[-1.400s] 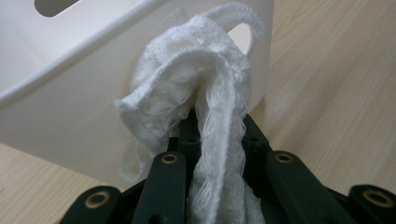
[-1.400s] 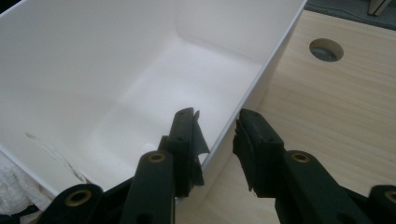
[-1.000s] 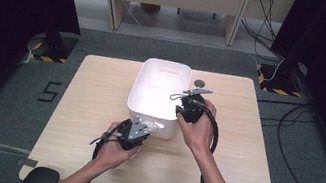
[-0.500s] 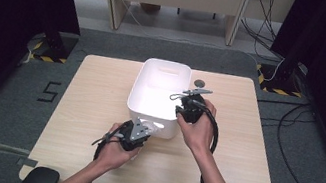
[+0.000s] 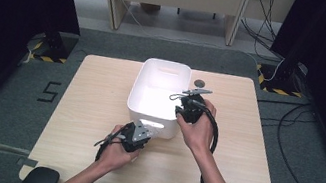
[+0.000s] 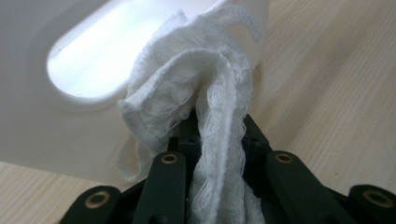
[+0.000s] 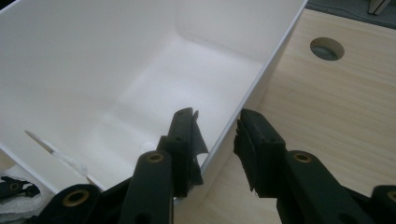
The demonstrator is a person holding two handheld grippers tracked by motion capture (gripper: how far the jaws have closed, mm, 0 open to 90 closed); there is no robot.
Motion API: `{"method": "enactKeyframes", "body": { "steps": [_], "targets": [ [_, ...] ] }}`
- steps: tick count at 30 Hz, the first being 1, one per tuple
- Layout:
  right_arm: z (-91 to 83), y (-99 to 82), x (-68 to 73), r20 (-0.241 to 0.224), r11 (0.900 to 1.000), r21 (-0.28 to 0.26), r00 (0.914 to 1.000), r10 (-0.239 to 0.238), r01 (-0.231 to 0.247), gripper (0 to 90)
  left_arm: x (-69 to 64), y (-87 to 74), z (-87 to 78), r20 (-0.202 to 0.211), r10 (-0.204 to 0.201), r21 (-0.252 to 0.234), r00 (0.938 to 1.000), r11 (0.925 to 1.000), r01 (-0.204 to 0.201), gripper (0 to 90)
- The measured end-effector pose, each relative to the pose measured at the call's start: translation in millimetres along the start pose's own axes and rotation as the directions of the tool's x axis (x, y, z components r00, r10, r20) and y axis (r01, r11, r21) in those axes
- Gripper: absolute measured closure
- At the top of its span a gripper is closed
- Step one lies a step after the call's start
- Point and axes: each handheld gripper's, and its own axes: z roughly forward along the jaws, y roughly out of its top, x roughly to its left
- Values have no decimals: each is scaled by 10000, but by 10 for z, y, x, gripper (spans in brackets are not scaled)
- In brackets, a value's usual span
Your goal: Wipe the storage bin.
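A white plastic bin [image 5: 137, 87] stands in the middle of the wooden table [image 5: 87, 108]. My left gripper [image 5: 147, 128] is just in front of the bin's near wall and is shut on a crumpled white mesh cloth [image 6: 196, 93]. In the left gripper view [image 6: 215, 135] the cloth bulges out past the jaws, in front of the bin's handle slot [image 6: 88, 70]. My right gripper [image 5: 181, 104] is at the bin's right wall. In the right gripper view [image 7: 217, 123] its jaws straddle that wall [image 7: 261, 79], one inside and one outside, with a gap showing on the outer side.
A round cable hole [image 5: 199, 83] sits in the tabletop just right of the bin's far corner [image 7: 327, 48]. Bare wood lies left and right of the bin. Black curtains and desk legs stand beyond the table, with cables on the floor at the right.
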Motion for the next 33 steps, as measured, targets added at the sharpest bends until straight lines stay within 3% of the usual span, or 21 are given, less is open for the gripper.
{"method": "enactKeyframes", "body": {
  "steps": [15, 33],
  "targets": [
    [4, -2, 5, 18, 10000, -5, 10000, -8, 8, 665, -14, -1, 45, 82, 25, 190, 10000, 9998, -27, 756],
    [5, -1, 7, 33, 10000, 34, 10000, 4, -4, 665, -78, 77, 76, 219, 41, 87, 9998, 10000, -43, 756]
  ]
}}
